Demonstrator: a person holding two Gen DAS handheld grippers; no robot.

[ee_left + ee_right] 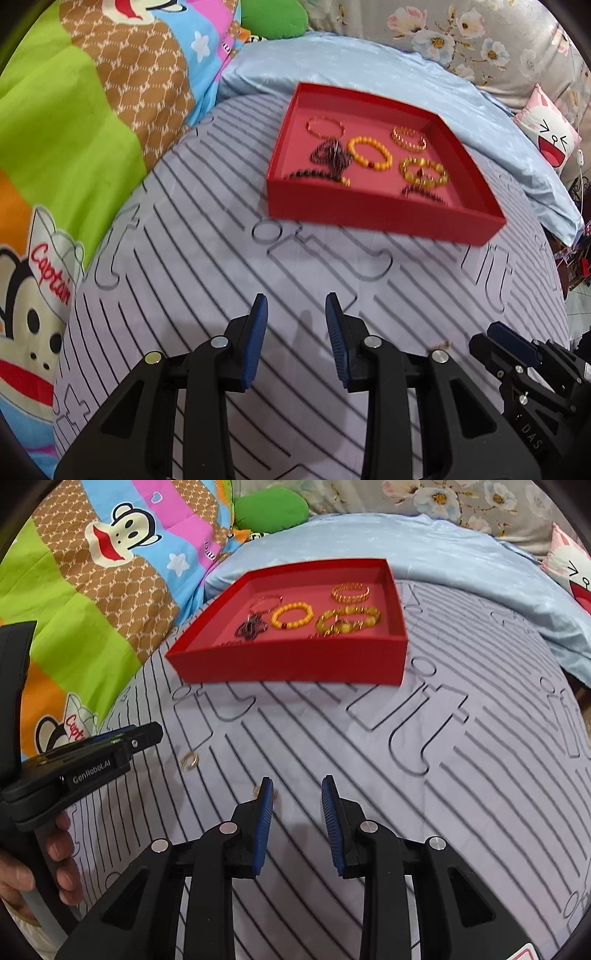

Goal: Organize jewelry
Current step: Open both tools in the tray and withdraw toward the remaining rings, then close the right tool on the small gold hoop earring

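A red tray (369, 216) (295, 664) sits on the striped lavender sheet and holds several bracelets: an orange bead bracelet (369, 153) (292, 616), yellow bead bracelets (424, 172) (349, 619), a gold chain bracelet (408, 137) (350, 592) and dark bead strands (330, 155) (252, 628). A small gold ring (190, 760) (441, 346) lies loose on the sheet between the grippers. A second small gold piece (255, 792) lies partly hidden by the right gripper's left finger. My left gripper (296, 302) is open and empty. My right gripper (296, 782) is open and empty.
A cartoon monkey quilt (74, 147) (74, 590) lies on the left. A pale blue pillow (369, 66) (461, 554) lies behind the tray. A floral cover (480, 37) and a cartoon cushion (550, 133) are at the back right. The bed edge drops off at right (569, 295).
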